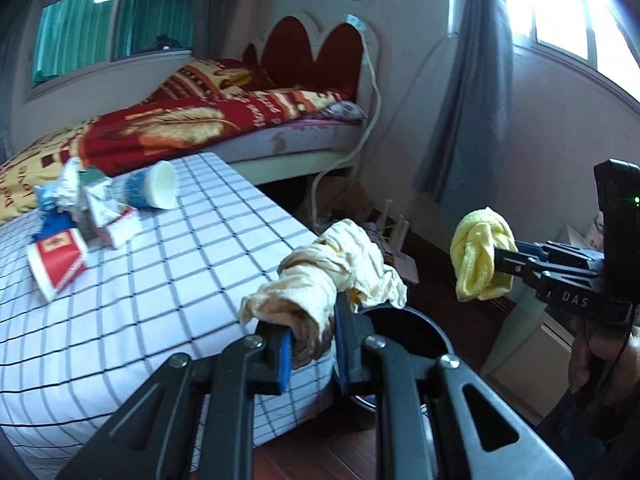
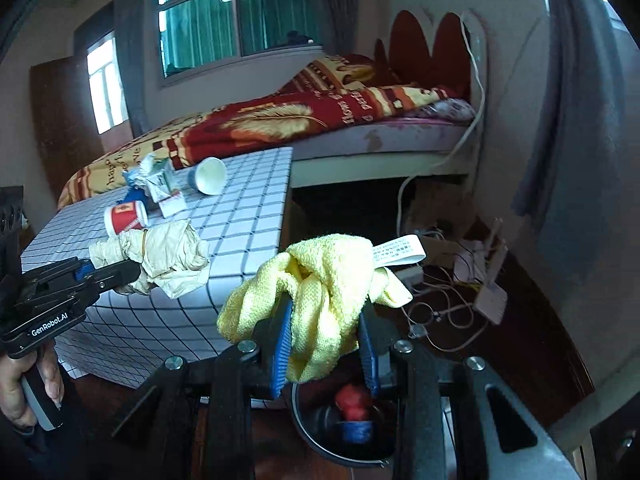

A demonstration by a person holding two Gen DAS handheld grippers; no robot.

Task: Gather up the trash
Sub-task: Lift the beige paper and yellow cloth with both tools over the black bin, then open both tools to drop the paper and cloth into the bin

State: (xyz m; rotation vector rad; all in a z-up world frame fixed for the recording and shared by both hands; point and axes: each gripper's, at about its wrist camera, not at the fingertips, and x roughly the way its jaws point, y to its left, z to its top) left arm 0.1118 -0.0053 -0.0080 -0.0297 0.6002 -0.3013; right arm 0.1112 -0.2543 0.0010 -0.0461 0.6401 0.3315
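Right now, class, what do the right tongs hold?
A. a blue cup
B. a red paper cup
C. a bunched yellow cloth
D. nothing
C: the right tongs are clamped on the bunched yellow cloth, above a dark bin.

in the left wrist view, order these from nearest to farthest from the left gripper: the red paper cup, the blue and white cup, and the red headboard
1. Red paper cup, on the checked table's left side.
2. Blue and white cup, lying farther back on the table.
3. Red headboard, at the bed's far end.
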